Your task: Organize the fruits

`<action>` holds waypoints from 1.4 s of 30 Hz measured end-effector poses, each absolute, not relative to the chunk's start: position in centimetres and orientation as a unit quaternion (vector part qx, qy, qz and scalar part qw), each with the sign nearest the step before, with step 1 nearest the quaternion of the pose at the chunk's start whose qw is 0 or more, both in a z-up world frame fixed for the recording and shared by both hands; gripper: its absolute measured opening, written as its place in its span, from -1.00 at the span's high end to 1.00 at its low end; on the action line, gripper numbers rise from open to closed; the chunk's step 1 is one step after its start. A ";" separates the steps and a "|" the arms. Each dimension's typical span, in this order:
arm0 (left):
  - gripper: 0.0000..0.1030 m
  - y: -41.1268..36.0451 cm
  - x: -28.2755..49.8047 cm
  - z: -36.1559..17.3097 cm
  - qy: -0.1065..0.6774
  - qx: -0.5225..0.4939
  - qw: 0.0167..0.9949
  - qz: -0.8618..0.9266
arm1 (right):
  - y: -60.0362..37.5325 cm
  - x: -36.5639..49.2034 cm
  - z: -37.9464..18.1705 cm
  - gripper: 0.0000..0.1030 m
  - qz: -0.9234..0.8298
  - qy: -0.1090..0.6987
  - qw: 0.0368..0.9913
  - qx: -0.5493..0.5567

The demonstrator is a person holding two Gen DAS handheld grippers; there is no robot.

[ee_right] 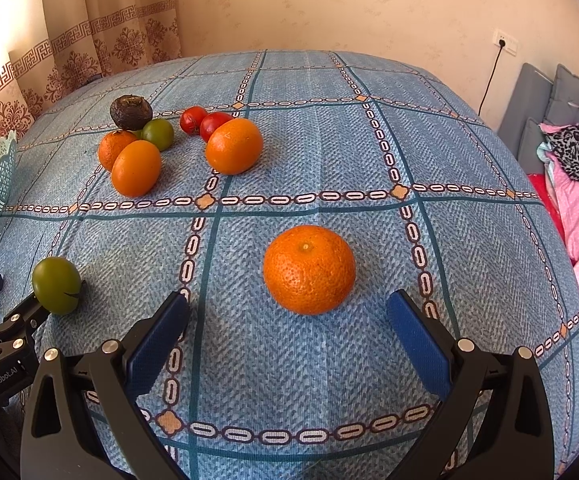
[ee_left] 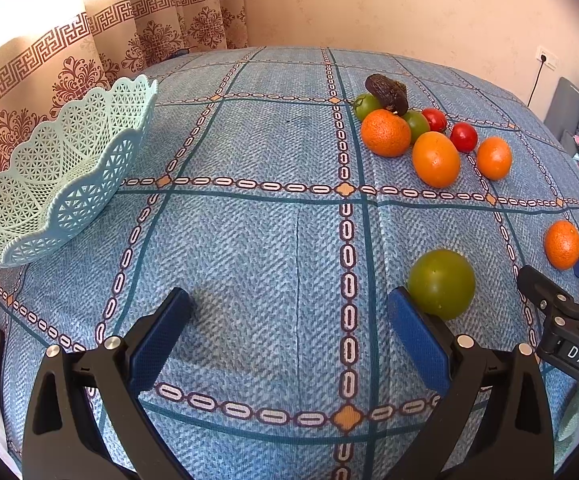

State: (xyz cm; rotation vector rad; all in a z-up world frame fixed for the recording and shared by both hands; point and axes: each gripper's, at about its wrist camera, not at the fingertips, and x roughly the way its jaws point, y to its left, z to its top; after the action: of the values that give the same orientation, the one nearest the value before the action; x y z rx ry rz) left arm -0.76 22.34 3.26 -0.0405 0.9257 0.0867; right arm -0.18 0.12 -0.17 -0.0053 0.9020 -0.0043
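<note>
Two claws are out over the blue checked bedspread (ee_left: 249, 240), both spread wide and holding nothing; the right claw (ee_right: 287, 312) has a bumpy orange (ee_right: 309, 269) lined up just ahead of its blue pads (ee_right: 417, 340), sitting between the fingers' line but not yet enclosed; the left claw (ee_left: 289, 308) points at bare cloth, with a green fruit (ee_left: 441, 283) just beside its right-hand pad, outside the gap; further off lies the main cluster, with oranges (ee_left: 435, 159), small red fruits (ee_left: 463, 137), more green ones and a dark wrinkled fruit (ee_left: 387, 88); the pale green lattice basket (ee_left: 69, 168) waits empty at the left edge, well apart from everything; my read is that the orange is the pick in hand, so slide the right claw forward until the pads sit either side of its widest part, keep low, close gently so it doesn't squirt away on the soft bed; the left claw would need to shift rightward to centre that green fruit.
</note>
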 end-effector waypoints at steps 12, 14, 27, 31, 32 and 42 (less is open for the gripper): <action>-0.95 22.1 -0.8 3.3 0.446 -0.015 0.894 0.034 | 0.1 -0.5 0.0 -0.91 0.002 0.440 0.898 -0.005; -0.95 21.9 -1.0 3.3 0.446 -0.015 0.895 0.028 | 0.2 -0.5 0.1 -0.91 0.002 0.440 0.898 -0.007; -0.95 20.5 -3.1 4.2 0.443 -0.012 0.896 -0.028 | -2.1 -3.5 2.0 -0.91 0.035 0.410 0.911 0.010; -0.95 19.3 -4.4 4.9 0.431 0.004 0.901 -0.044 | -3.8 -4.2 2.7 -0.91 0.036 0.399 0.916 0.025; -0.95 19.0 -4.7 5.1 0.428 0.007 0.902 -0.048 | -4.2 -4.4 2.7 -0.91 0.035 0.397 0.917 0.030; -0.95 17.2 -7.5 7.1 0.413 0.030 0.907 -0.078 | -3.4 -2.1 3.0 -0.50 0.050 0.394 0.918 0.015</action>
State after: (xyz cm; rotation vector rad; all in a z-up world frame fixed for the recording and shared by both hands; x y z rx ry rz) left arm -7.52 17.22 7.07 0.0625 0.8518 -0.1605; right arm -2.09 -3.39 3.03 0.0302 0.8098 0.1037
